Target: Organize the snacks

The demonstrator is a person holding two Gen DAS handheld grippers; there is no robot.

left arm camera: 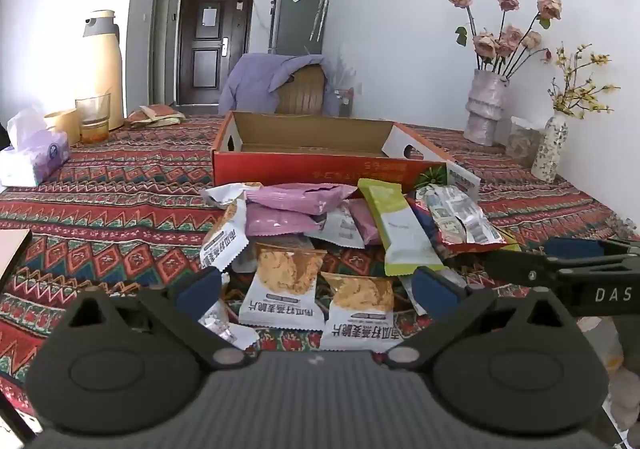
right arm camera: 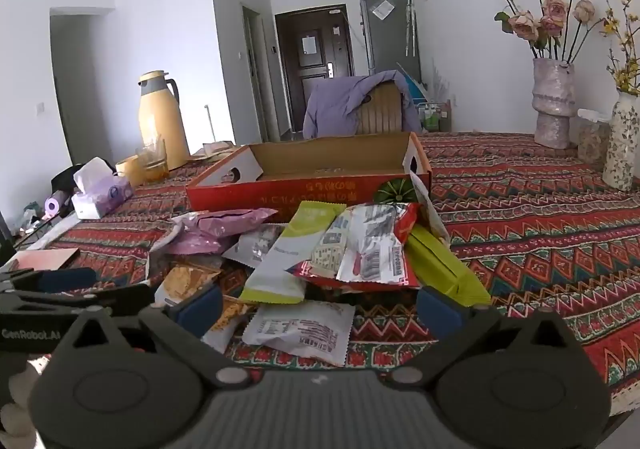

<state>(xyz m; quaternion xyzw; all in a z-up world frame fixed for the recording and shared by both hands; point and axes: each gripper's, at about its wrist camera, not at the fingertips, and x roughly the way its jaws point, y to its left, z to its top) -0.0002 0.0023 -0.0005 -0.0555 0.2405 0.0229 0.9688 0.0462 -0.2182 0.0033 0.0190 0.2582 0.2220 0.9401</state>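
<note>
Snack packets (left arm camera: 320, 241) lie in a loose heap on the near middle of the tabletop (left arm camera: 120, 201), directly ahead of both pairs of fingers and not yet sorted.

Left gripper (left arm camera: 316, 285): fingers (left arm camera: 202, 287) spread fully, grasping nothing, poised low over two matching orange-and-white packets (left arm camera: 286, 293) at the near edge of the heap. The stance suggests these are the first candidates for pickup.

Right gripper (right arm camera: 318, 305): fingers (right arm camera: 436, 309) likewise released and empty, hovering above a white packet (right arm camera: 300, 329), with a green packet (right arm camera: 288, 253) and a red-and-silver packet (right arm camera: 360, 249) just beyond.

An open red cardboard box (left arm camera: 304, 165) stands immediately behind the heap, empty as far as can be seen, its open top facing up; presumably it is the intended receptacle.

Farther out, clear of the work area: tissue box (left arm camera: 36, 157) and thermos (left arm camera: 102, 69) at far left, flower vases (left arm camera: 486, 109) at far right.
</note>
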